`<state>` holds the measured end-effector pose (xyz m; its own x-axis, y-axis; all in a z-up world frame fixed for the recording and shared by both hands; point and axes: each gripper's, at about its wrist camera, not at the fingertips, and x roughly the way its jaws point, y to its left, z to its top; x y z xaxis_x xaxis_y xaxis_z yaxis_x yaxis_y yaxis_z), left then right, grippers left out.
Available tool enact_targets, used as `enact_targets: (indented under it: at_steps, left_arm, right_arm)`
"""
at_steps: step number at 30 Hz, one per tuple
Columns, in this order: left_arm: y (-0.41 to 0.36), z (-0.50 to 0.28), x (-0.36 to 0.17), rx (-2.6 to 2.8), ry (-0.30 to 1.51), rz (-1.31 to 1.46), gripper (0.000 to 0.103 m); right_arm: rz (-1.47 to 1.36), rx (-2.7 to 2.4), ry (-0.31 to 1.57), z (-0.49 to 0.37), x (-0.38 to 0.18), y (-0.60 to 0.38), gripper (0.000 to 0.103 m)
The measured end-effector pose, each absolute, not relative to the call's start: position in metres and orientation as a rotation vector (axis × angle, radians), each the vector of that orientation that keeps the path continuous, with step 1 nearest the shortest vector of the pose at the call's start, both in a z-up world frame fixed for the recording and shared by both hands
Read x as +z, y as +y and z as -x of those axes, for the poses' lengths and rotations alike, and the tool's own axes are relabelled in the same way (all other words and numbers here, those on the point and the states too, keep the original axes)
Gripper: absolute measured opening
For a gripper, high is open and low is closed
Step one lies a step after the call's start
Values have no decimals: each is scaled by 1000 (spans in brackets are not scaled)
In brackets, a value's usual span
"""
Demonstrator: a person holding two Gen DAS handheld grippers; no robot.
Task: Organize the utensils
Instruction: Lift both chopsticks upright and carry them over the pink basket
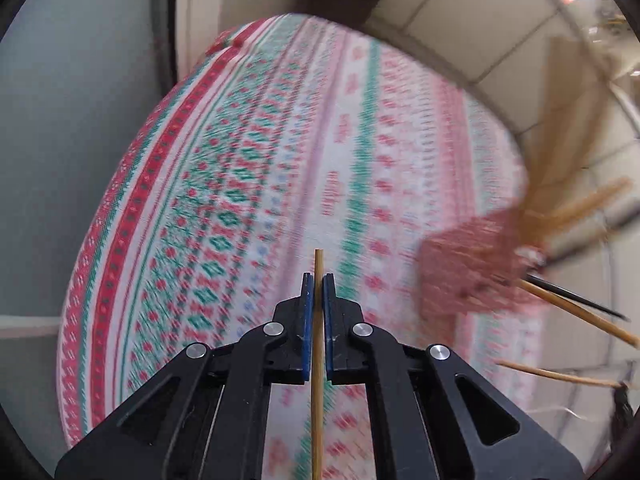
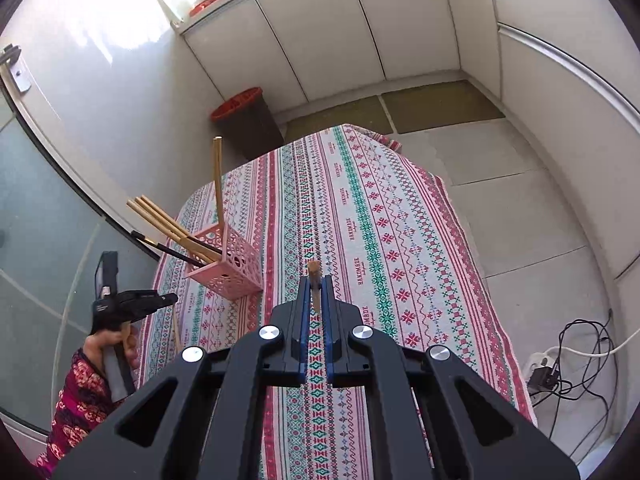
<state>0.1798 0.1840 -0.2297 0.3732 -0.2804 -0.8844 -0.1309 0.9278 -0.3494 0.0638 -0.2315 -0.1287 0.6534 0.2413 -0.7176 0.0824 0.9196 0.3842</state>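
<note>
My left gripper (image 1: 319, 280) is shut on a thin bamboo chopstick (image 1: 318, 340) that runs lengthwise between its blue pads, above the patterned tablecloth (image 1: 248, 168). In the right wrist view the left gripper (image 2: 160, 300) hangs off the table's left edge, beside the pink perforated basket (image 2: 230, 268). That basket holds several bamboo chopsticks (image 2: 160, 216) and a black one (image 2: 168, 250). It appears blurred in the left wrist view (image 1: 472, 272). My right gripper (image 2: 318, 280) is shut on a short wooden utensil end (image 2: 314, 276) above the table's middle.
A dark bin with a red rim (image 2: 248, 120) stands on the floor beyond the table. White cabinets (image 2: 320, 28) line the far wall. A power strip with cables (image 2: 556, 364) lies on the floor to the right. A glass door (image 2: 36, 216) is at the left.
</note>
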Motion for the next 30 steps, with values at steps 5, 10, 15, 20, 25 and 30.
enact_targets:
  at_steps: [5,10,15,20,25,30]
  left_arm:
    - [160,-137,-178,-220,1053,339,4]
    - [144,-104,-147,-263,967,291,4]
    - [134,-81,-113,-298,876,237,4]
    - [128,-70,-75,-308,788,210,4]
    - [113,-75,-28,-337,693,162,4]
    - [99,-84,11,-352,623,131,4]
  right_arm:
    - [-377,130,827,-53,-115,-218,6]
    - [-352,158,809,-44,-98,-203,6]
    - [-324,189,793,-39,-76,-191,6]
    - [-312,204,769,-37,-50,-186,6]
    - [-312,231,751,-45,-23,-185,6]
    - [-309,285,716,-51,9,-180,6]
